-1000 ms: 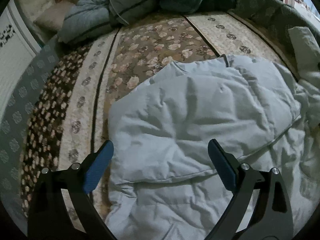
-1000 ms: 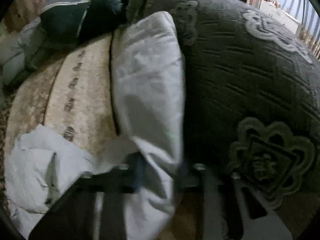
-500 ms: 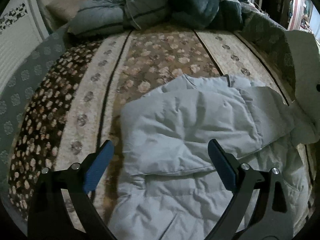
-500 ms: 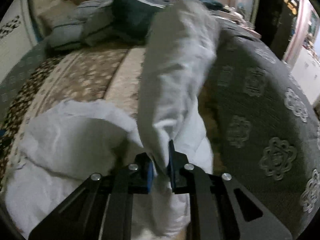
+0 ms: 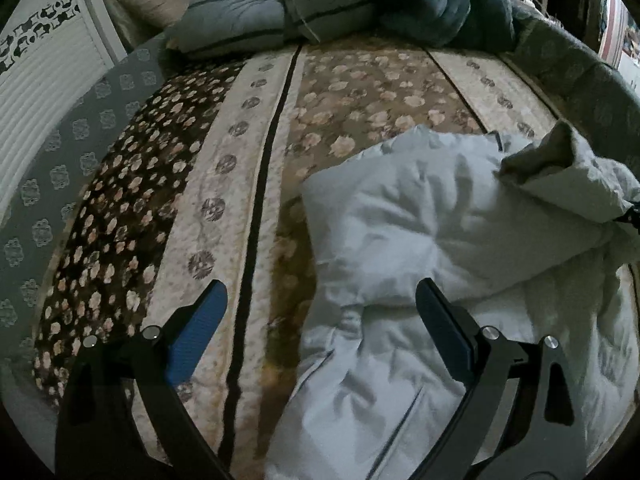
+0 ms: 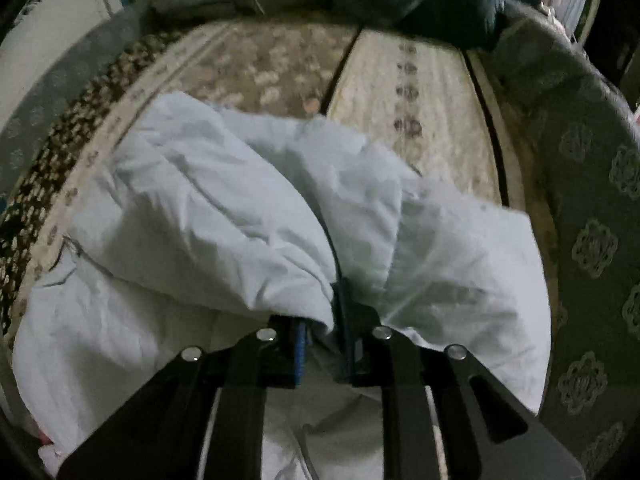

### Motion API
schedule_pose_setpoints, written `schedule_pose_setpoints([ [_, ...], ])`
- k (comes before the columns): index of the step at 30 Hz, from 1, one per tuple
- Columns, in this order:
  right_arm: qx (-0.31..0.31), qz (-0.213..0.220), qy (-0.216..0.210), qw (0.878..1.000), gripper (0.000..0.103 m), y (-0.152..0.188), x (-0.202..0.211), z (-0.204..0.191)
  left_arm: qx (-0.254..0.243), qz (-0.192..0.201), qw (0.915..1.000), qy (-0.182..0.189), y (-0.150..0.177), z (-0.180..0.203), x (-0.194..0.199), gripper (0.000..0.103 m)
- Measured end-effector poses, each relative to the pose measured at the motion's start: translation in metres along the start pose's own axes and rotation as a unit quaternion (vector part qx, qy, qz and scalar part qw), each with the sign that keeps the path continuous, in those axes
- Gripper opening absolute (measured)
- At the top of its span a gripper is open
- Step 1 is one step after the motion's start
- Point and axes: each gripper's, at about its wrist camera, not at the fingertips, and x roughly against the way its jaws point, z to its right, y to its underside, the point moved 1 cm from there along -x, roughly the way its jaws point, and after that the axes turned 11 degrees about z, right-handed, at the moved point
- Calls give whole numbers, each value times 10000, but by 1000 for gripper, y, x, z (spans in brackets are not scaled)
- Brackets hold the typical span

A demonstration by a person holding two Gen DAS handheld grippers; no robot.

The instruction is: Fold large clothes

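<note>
Bed point(image 5: 248, 184), L to R: left gripper point(image 5: 320, 332), jaws wide, empty, over jacket's near-left edge. White puffy jacket point(image 5: 420, 220) centre-right on bed, one sleeve already across. Right gripper point(image 6: 324, 344), jaws clamped on 2nd sleeve, prob. the cuff. Step: sleeve fold-in. Next: lay it flat, let go.

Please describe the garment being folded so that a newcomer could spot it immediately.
On the bed's brown floral quilted blanket, look near its front right. There lies a puffy pale-blue padded jacket, plain and crumpled, unlike the dark bedding pile at the head.
</note>
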Motion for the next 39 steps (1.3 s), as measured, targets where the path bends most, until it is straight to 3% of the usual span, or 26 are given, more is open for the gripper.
schedule_pose_setpoints([
  [4, 308, -204, 223, 9991, 34, 6, 17, 0, -71, -56, 10000, -29, 3, 1, 0, 98],
  [6, 397, -101, 70, 9991, 71, 10, 34, -2, -66, -48, 10000, 48, 1, 6, 1, 98],
  [8, 566, 126, 310, 9978, 88, 11, 51, 1, -109, -7, 9999, 131, -2, 16, 4, 99],
  [11, 550, 127, 527, 9970, 88, 15, 59, 18, -201, 10, 9996, 214, -8, 34, 6, 100],
  [14, 171, 228, 660, 9974, 88, 24, 69, 51, -286, 18, 9988, 407, -13, 55, 7, 100],
  [19, -460, 528, 1246, 9897, 88, 47, 80, 111, -511, 54, 9961, 721, -29, 101, 7, 100],
  [24, -951, 660, 1392, 9835, 88, 63, 84, 153, -481, 8, 9907, 1272, -55, 146, 6, 100],
  [31, -1483, 508, 1319, 9788, 88, 83, 64, 188, -533, -583, 9768, 1989, -77, 215, -32, 99],
  [34, -1450, 416, 1344, 9794, 88, 89, 54, 190, -706, -797, 9727, 2063, -77, 241, -53, 91],
  [35, -1439, 401, 1353, 9795, 88, 91, 51, 190, -732, -834, 9720, 2073, -77, 245, -57, 84],
  [38, -1444, 397, 1336, 9797, 88, 95, 49, 191, -869, -1093, 9674, 2112, -71, 260, -73, 42],
  [39, -1460, 402, 1326, 9795, 88, 96, 49, 191, -880, -1113, 9679, 2075, -71, 264, -76, 37],
])
